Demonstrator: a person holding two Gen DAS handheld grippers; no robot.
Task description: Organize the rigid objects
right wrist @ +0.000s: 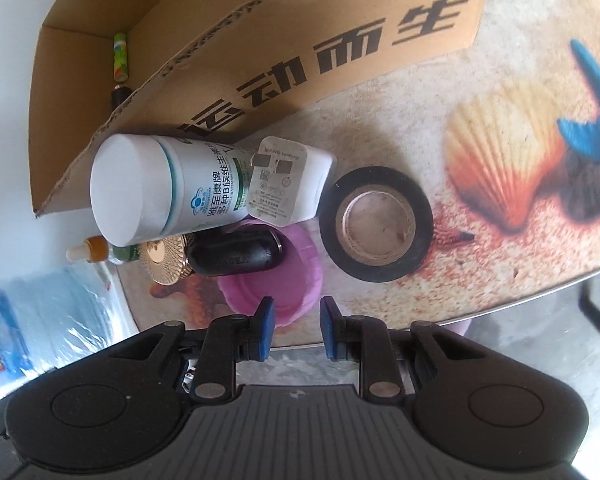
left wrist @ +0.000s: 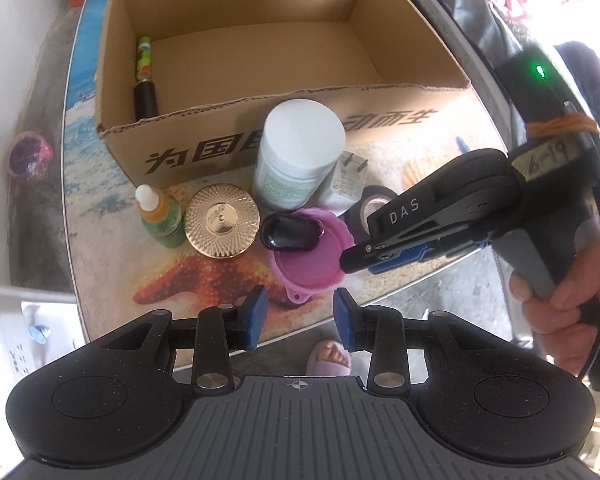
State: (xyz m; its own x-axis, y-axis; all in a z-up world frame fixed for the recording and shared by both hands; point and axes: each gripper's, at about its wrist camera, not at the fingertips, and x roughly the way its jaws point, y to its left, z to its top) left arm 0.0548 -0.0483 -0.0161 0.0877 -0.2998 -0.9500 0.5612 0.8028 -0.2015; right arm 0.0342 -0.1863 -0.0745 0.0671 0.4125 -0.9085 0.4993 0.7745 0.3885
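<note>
The task looks barely begun. One thing lies in the cardboard box (left wrist: 256, 36): a slim tube (left wrist: 145, 80) with a green printed upper part and a black end, flat against the left wall. The rest of the box floor is bare.

The other things stand or lie on the table (left wrist: 112, 256) in a tight cluster just near the box's front wall. From left to right in the left wrist view: a small dropper bottle (left wrist: 160, 220), a round gold lid (left wrist: 222, 220), a dark oval object (left wrist: 290, 232) lying on a pink lid (left wrist: 312, 256), a white jar (left wrist: 300, 156) behind them, a white plug adapter (left wrist: 348, 178) leaning on the jar, and a roll of black tape (right wrist: 376, 224). By my judgement all seven have yet to go into the box.

The left hand-held gripper (left wrist: 300, 316) hangs over the near table edge with its jaws a little apart and nothing between them. The right hand-held gripper (right wrist: 296, 328) likewise has a narrow gap between its jaws and grips nothing; in the left wrist view its tip sits over the right rim of the pink lid.

The right hand-held gripper covers most of the tape in the left wrist view. The jar hides much of the dropper bottle and gold lid in the right wrist view. What the dark oval object is I cannot tell. The box's far end is cut off in the right wrist view.
</note>
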